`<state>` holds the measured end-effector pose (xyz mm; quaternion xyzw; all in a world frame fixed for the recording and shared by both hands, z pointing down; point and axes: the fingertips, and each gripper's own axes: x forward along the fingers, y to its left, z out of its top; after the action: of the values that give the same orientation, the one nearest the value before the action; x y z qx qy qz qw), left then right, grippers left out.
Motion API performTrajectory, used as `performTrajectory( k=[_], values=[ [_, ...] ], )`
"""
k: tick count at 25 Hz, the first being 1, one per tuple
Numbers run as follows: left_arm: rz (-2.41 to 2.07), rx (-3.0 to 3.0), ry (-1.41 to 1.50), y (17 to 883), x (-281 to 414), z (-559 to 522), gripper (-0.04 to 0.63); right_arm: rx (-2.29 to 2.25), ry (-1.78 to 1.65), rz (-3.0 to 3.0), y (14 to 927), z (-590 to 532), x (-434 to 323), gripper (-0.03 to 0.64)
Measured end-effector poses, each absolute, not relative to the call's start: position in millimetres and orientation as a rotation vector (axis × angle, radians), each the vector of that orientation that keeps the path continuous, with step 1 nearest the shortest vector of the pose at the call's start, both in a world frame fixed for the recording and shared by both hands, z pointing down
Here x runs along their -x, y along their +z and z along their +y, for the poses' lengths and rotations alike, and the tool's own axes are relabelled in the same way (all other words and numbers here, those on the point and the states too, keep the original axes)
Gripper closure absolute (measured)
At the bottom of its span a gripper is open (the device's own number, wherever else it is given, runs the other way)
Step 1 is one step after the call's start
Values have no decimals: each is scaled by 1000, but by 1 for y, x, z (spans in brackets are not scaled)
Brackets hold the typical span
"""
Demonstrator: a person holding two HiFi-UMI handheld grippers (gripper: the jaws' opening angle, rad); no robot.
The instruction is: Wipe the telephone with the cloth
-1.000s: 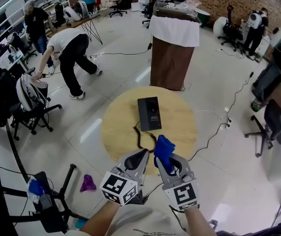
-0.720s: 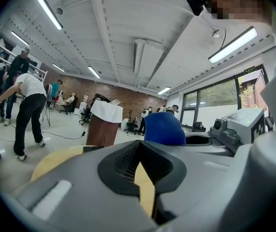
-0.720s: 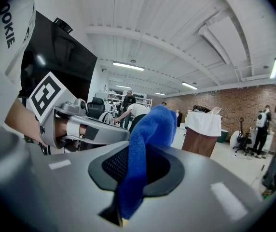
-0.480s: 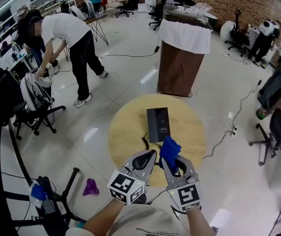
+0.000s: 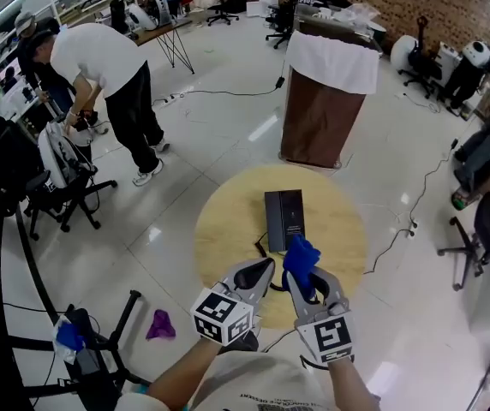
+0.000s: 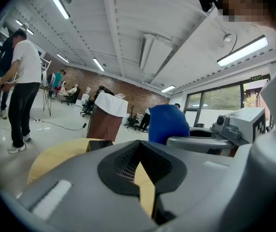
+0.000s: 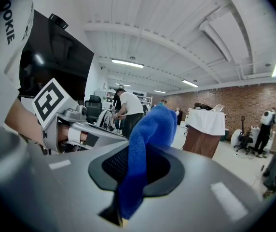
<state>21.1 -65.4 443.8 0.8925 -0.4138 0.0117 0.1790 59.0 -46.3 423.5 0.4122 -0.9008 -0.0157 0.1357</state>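
A black telephone (image 5: 284,219) lies flat on a round wooden table (image 5: 228,229), with its dark cord (image 5: 262,248) curling toward me. My right gripper (image 5: 302,274) is shut on a blue cloth (image 5: 300,258), which bunches up above the jaws just short of the phone's near end. The cloth (image 7: 145,149) hangs through the closed jaws of the right gripper (image 7: 128,187). My left gripper (image 5: 259,271) is shut and empty beside it, over the table's near edge. In the left gripper view the phone (image 6: 100,144) peeks past the left gripper (image 6: 138,170).
A brown pedestal with a white cover (image 5: 329,101) stands just beyond the table. A person (image 5: 108,84) bends over a chair (image 5: 65,174) at the left. Cables (image 5: 399,221) run across the floor on the right. A purple rag (image 5: 158,323) lies on the floor at the lower left.
Both grippers have moved forward toward the phone, the cloth still held in the right one. The person at the left has shifted closer to the chair.
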Motion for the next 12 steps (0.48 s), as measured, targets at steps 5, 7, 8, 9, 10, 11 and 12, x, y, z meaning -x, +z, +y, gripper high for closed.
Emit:
performTrajectory(
  k=[5,7,8,9,10,11,12],
  values=[
    [-1133,-2458,23,468,-11,-82,595,-1192,-14,-2583,434,-56,-56,555],
    [-1099,-2435,12,478,-10,-90,595,-1193,-10,-2574,437,-61,-56,555],
    [-1076,-2423,10,483,-10,-94,574,-1196,-9,-2573,439,-64,-55,555],
    [-1053,-2411,10,488,-9,-98,560,-1198,-9,-2571,440,-66,-55,555],
    [-1034,-2399,11,493,-9,-102,560,-1199,-8,-2568,442,-68,-54,555],
    [-1020,-2388,13,499,-8,-106,560,-1200,-5,-2561,443,-70,-54,555],
    [-1007,-2378,15,504,-6,-111,558,-1200,0,-2550,444,-72,-53,555]
  ],
)
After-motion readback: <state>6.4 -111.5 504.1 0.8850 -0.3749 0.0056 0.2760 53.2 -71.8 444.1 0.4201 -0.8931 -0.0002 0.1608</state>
